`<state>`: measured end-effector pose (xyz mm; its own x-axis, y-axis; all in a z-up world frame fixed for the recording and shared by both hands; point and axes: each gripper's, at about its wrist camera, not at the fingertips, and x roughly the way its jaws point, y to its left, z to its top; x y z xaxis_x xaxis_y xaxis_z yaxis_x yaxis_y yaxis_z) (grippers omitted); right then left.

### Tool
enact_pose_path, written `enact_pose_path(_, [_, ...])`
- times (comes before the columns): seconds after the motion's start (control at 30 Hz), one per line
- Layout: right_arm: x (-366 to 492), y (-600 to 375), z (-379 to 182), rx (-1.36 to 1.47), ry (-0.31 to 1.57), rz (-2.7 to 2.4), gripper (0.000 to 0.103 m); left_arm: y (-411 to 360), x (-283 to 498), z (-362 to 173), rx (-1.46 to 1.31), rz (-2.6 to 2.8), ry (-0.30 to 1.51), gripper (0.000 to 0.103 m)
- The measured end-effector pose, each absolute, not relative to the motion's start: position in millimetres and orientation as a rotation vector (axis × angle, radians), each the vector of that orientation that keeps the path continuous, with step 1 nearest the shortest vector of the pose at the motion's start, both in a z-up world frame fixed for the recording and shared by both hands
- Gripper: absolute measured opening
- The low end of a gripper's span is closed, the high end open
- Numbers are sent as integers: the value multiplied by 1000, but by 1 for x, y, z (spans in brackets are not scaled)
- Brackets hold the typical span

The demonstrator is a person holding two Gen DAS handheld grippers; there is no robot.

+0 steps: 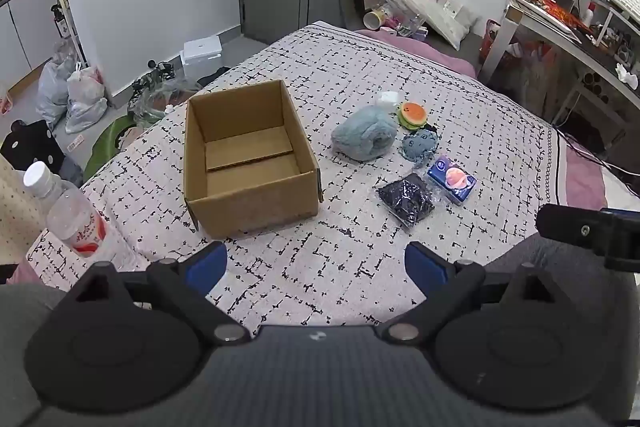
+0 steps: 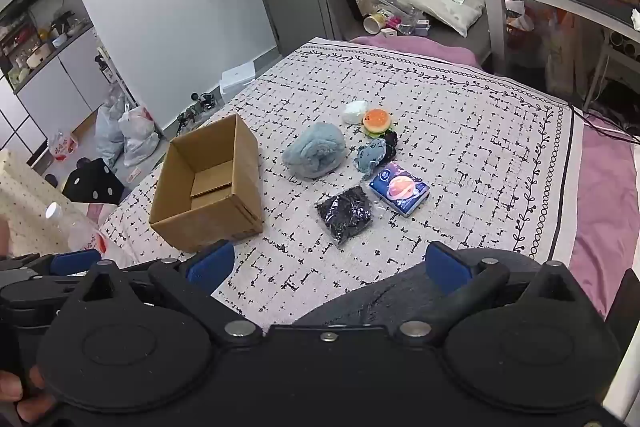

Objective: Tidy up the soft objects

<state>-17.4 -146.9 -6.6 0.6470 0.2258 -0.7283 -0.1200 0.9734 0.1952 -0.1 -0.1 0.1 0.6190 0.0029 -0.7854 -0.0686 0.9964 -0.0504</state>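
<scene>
Left wrist view: nothing is packed yet; the cardboard box (image 1: 248,163) is empty, the rolled blue towel (image 1: 364,138) and other soft items are left on the bed (image 1: 460,115), and both the left gripper (image 1: 316,265) and right gripper (image 2: 330,263) are held apart, empty.

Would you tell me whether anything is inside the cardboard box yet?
No, the cardboard box shows only its bare bottom flaps.

The left gripper (image 1: 316,263) hovered wide apart over the bed (image 1: 460,99), nothing between its fingers (image 1: 208,263). An empty cardboard box (image 1: 250,159) stood left of a blue towel (image 1: 364,139), burger toy (image 1: 412,115) and tissue pack (image 1: 452,183).
</scene>
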Motion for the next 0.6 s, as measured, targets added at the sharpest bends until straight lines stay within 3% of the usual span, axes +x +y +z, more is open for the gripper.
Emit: enact_pose_path(0.6, [-22, -155, -1, 133, 826, 174, 103, -16, -2, 12, -48, 15, 877, 95])
